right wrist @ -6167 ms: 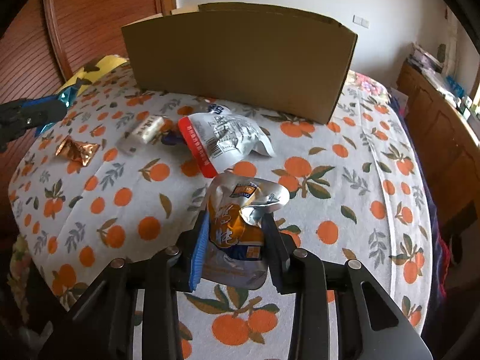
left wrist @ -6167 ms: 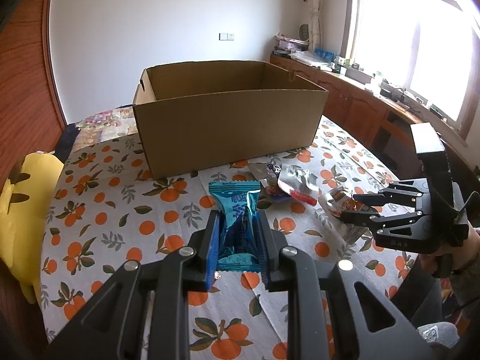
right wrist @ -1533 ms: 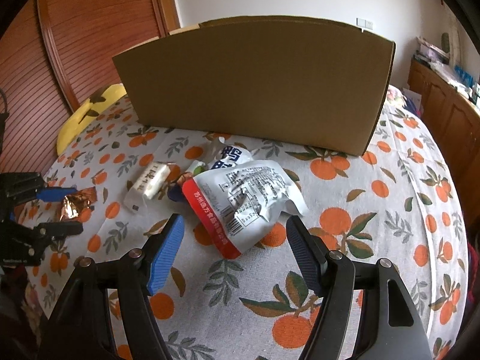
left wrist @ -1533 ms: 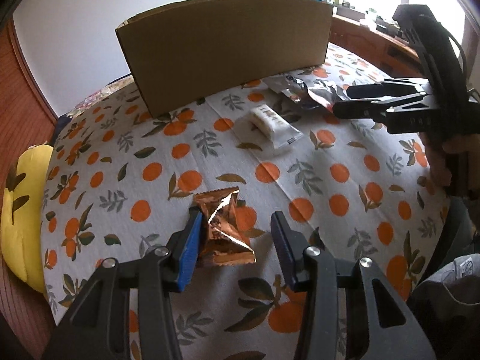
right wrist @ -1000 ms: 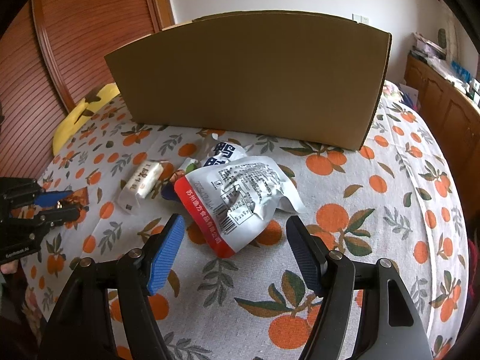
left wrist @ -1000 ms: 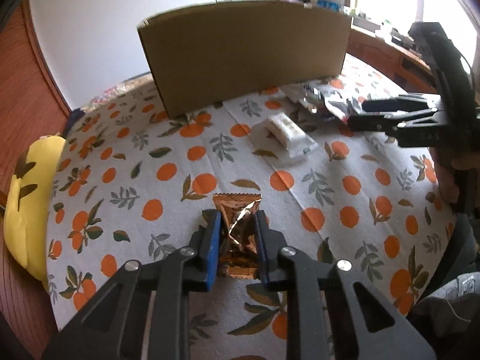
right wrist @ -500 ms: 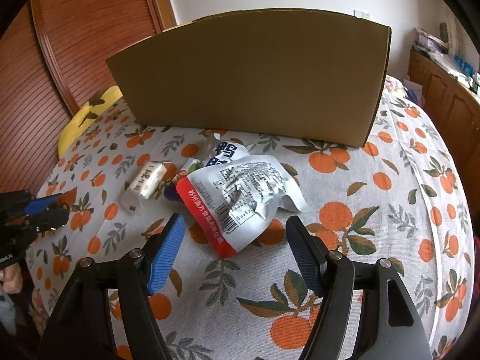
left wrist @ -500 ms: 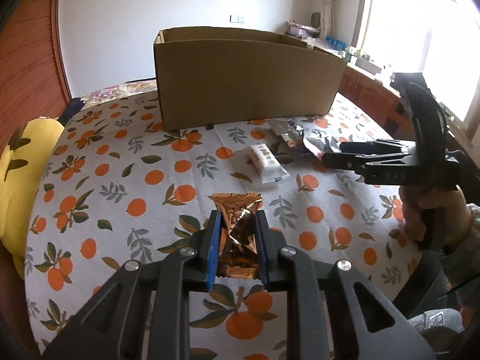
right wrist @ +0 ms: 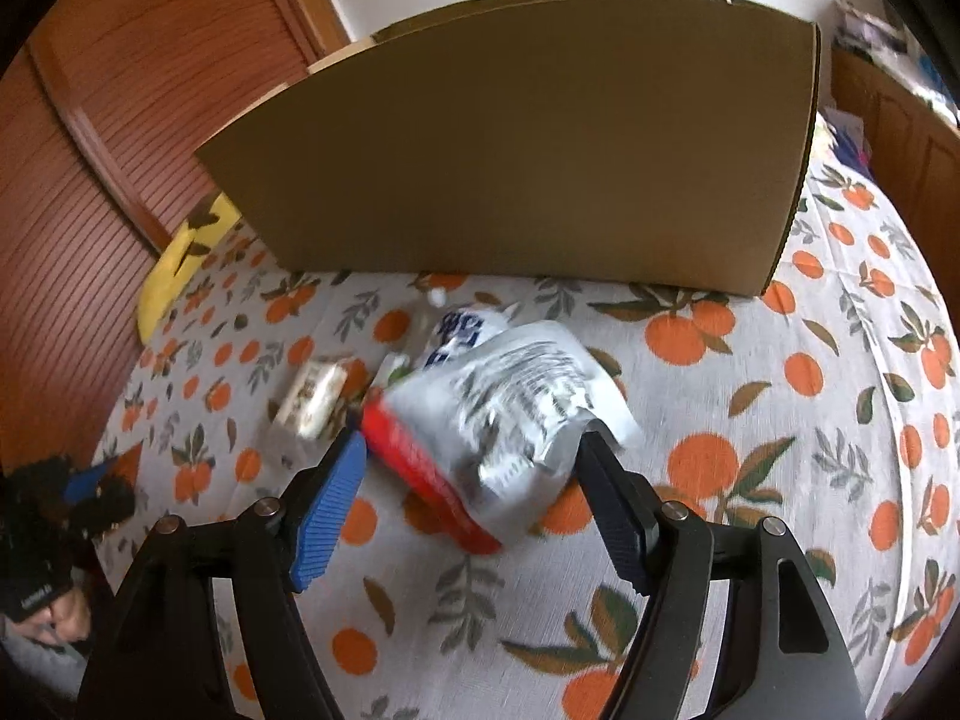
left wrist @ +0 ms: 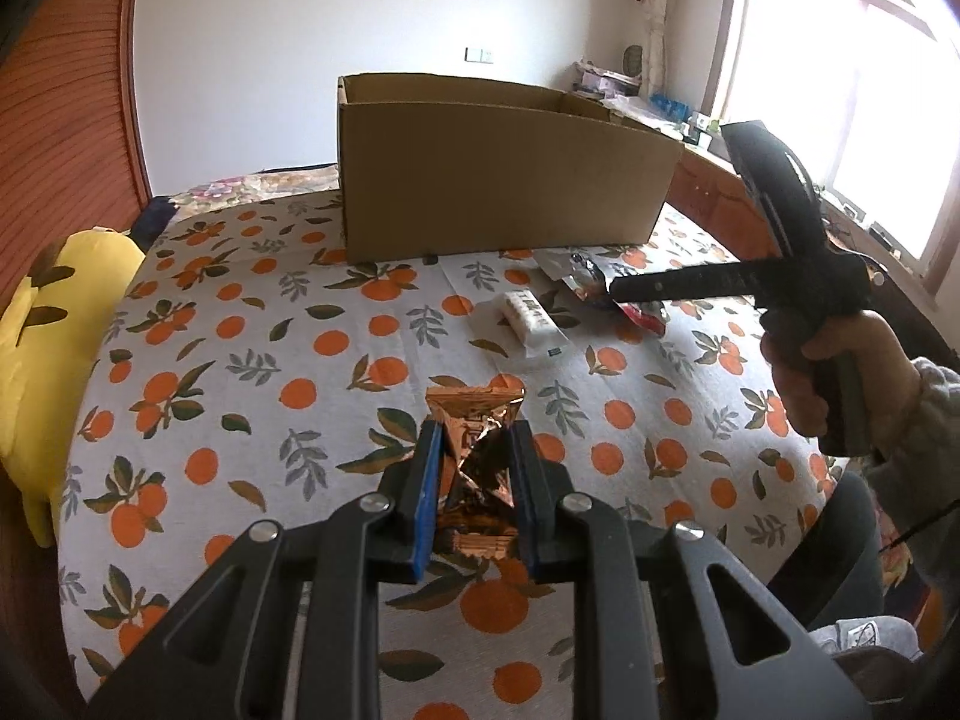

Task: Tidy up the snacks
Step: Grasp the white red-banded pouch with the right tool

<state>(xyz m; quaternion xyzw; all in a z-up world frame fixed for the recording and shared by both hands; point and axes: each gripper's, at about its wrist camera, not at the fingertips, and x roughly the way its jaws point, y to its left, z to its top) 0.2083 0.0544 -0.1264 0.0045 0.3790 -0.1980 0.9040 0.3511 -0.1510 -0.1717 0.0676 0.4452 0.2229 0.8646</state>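
My left gripper [left wrist: 474, 441] is shut on a copper foil snack packet [left wrist: 477, 450] and holds it above the orange-print tablecloth [left wrist: 240, 360]. An open cardboard box [left wrist: 498, 192] stands at the far side. My right gripper [right wrist: 471, 453] is open, its jaws on either side of a silver and red snack bag [right wrist: 504, 414] that lies on the cloth in front of the box [right wrist: 528, 150]. A white wrapped bar [right wrist: 312, 399] lies to the left of the bag; it also shows in the left wrist view [left wrist: 531, 315].
A yellow plush cushion [left wrist: 42, 372] lies at the table's left edge. Wooden cabinets [left wrist: 708, 192] and a window run along the right. A small blue and white packet [right wrist: 459, 327] sits behind the silver bag.
My left gripper closed on the copper packet and lifted it off the cloth. My right gripper moved forward so that its open jaws now flank the silver bag.
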